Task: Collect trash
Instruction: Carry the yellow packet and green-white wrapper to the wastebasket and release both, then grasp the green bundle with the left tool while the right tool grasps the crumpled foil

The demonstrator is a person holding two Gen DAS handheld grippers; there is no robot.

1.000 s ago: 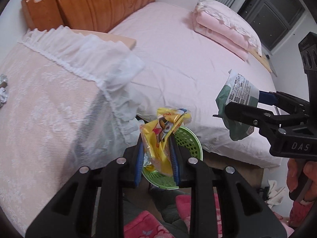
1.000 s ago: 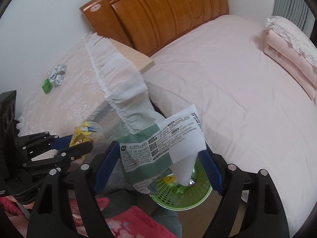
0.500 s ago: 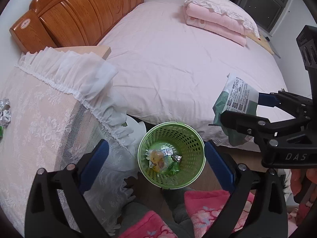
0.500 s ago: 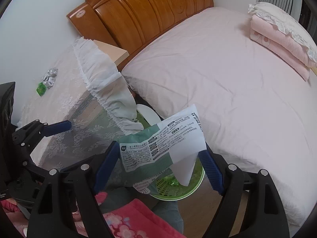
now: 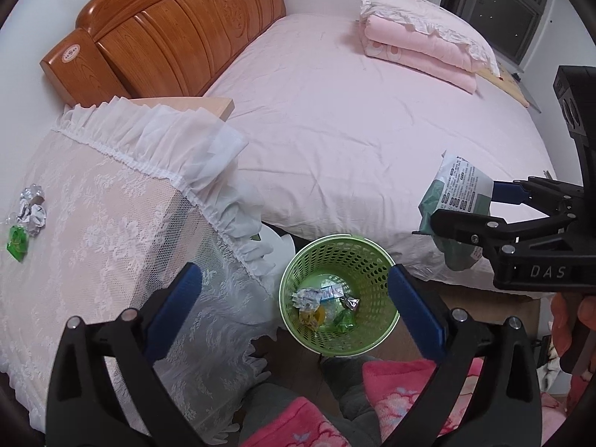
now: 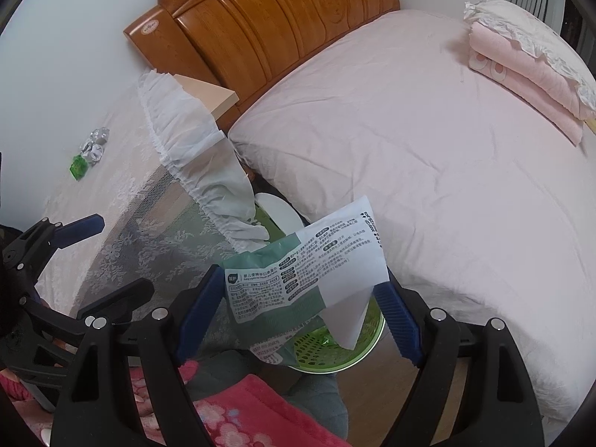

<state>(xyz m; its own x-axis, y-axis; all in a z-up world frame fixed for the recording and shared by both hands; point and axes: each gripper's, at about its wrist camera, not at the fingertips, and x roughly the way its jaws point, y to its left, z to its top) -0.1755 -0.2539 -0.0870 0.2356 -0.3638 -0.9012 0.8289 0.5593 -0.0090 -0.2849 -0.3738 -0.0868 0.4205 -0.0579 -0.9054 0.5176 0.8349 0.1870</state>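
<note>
Basket sits half hidden behind wrapper pinched by right gripper; left gripper spread.

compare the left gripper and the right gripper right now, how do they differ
The left gripper stands wide open and empty; the right gripper is closed on the green and white packet. The left gripper hangs straight over the green basket; the right gripper holds its packet beside it, over the bed's edge. Both have blue pads and point steeply down.
</note>
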